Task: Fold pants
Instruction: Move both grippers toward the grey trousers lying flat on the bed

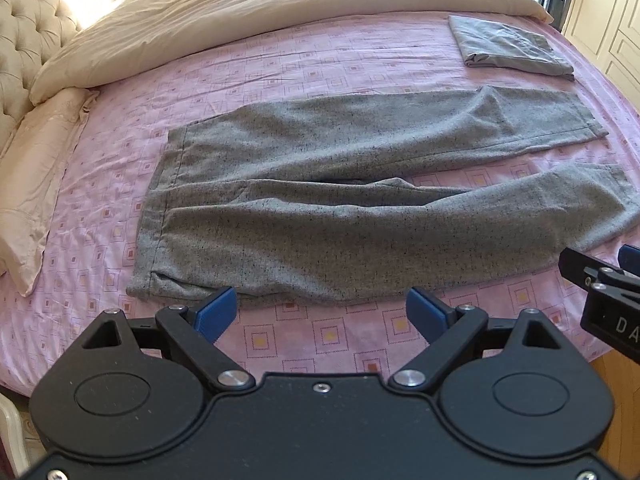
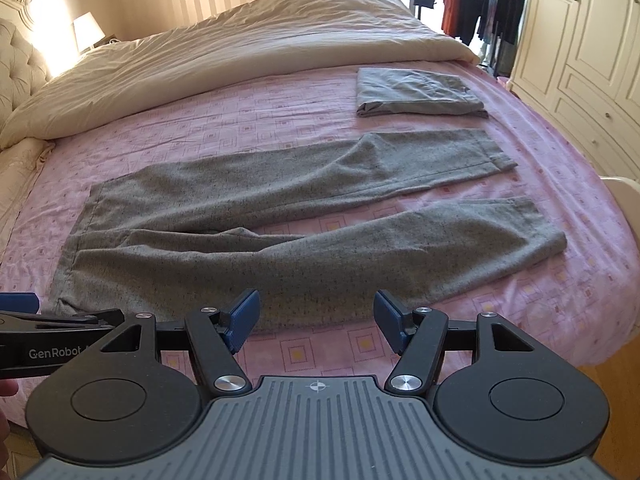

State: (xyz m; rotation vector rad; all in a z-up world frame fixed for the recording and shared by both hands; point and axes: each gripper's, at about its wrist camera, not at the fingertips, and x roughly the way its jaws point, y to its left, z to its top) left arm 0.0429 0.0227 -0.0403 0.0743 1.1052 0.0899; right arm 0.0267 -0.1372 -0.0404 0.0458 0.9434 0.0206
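Grey speckled pants (image 1: 340,200) (image 2: 280,232) lie spread flat on the pink patterned bed sheet (image 1: 280,64) (image 2: 260,112), waistband to the left, both legs running right with a gap between them. My left gripper (image 1: 322,314) hovers open just short of the near edge of the pants, close to the waistband corner, nothing between its blue pads. My right gripper (image 2: 316,320) stands open too, at the near edge of the closer leg around its middle. Each gripper shows at the edge of the other's view.
A folded grey garment (image 1: 512,48) (image 2: 416,94) rests at the far right of the bed. A cream duvet (image 1: 260,12) (image 2: 220,56) is bunched along the far side, a pillow (image 1: 36,184) at left. White wardrobe doors (image 2: 580,60) and a clothes rack (image 2: 472,0) stand at right.
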